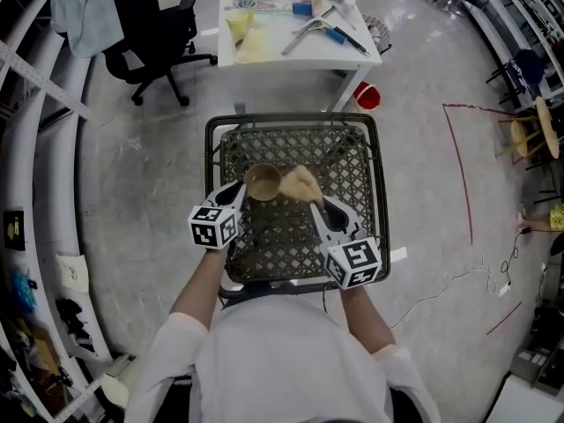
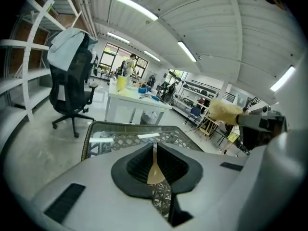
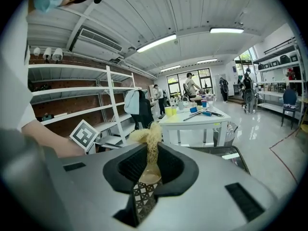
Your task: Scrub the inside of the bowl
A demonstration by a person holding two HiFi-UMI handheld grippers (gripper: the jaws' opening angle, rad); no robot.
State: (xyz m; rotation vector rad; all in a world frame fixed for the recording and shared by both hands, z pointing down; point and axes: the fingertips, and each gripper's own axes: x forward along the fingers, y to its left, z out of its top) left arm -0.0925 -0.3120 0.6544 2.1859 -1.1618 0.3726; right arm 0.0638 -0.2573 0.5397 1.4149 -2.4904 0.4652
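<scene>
On the left, the left gripper [image 1: 241, 190] has its jaws shut tight on the rim of the bowl [image 1: 263, 181]. In the left gripper view, a thin tan slice of the rim sits pinched between the two dark pads. The grip is at about 8 o'clock on the bowl.

The bowl is small, round and tan. It is over the middle of the woven table [image 1: 352, 126], a little toward the far edge. Its open mouth faces up, so the inside is easy to reach from above. I cannot tell if the bowl rests on the table or is held just over it.

Right beside the bowl, at its 3 o'clock side, is the yellow scrubber [image 1: 300, 183]. It looks to be touching the rim or very nearly so, but it is not down inside yet.

The right gripper [image 1: 315, 204] has its jaws closed on the scrubber, and the stringy tuft sticks out past the jaw tips. This gripper comes in from about 5 o'clock.

So the bowl lies at 9 o'clock from the scrubber. I think the right gripper is the one to move, going left and down into the bowl, while the left one keeps the bowl from sliding.
</scene>
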